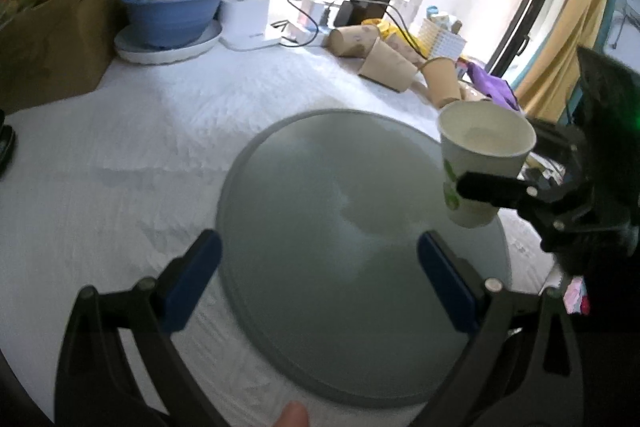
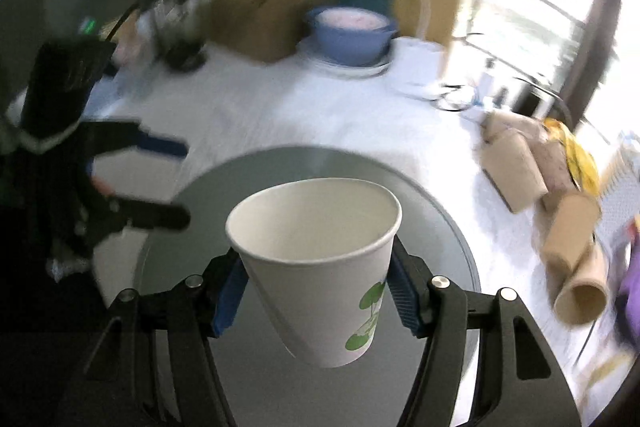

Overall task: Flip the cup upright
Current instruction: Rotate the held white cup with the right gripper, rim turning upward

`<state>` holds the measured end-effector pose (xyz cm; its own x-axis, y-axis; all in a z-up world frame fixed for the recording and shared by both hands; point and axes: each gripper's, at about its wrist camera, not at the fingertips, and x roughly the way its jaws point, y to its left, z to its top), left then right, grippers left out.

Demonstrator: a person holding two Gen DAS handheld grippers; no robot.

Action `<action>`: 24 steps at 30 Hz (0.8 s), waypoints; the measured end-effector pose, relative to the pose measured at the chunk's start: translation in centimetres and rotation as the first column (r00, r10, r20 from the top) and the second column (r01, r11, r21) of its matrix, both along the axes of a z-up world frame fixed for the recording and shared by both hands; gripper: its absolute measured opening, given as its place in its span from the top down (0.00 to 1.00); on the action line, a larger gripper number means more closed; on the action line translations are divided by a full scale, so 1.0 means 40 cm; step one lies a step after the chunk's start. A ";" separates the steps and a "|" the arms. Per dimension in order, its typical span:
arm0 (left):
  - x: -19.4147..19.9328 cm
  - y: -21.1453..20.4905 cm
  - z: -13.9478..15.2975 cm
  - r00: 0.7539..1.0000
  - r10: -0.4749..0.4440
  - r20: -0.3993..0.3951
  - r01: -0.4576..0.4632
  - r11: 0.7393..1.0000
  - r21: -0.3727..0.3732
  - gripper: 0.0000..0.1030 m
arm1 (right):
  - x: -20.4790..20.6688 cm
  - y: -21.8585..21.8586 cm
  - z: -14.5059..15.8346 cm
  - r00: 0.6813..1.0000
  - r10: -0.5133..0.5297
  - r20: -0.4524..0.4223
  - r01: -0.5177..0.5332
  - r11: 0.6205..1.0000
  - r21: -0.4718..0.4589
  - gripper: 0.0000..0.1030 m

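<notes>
Cup (image 2: 320,267) mouth-up, clamped in right claw (image 2: 316,291) above grey tray (image 1: 280,267); left claw (image 1: 320,275) apart; brown cups (image 1: 384,63) beyond.

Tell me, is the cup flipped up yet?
Nearly! The white cup already has its opening up. The right gripper holds it by its sides, lifted above the grey round tray. The left gripper is open and empty. Left to do: set it down and let go.

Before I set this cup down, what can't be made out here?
- White cup base: the left wrist view doesn't settle whether it touches the grey tray.
- Brown cups: blurred in the right wrist view.
- Right gripper far finger: hidden behind the cup in the left wrist view.
</notes>
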<state>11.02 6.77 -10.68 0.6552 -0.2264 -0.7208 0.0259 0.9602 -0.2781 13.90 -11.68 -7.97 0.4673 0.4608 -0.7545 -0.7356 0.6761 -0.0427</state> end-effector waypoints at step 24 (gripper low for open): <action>0.052 -0.025 -0.025 0.999 0.032 0.015 -0.032 0.999 0.035 0.04 | -0.009 -0.068 -0.102 0.908 -0.409 0.094 0.386 0.902 0.195 0.35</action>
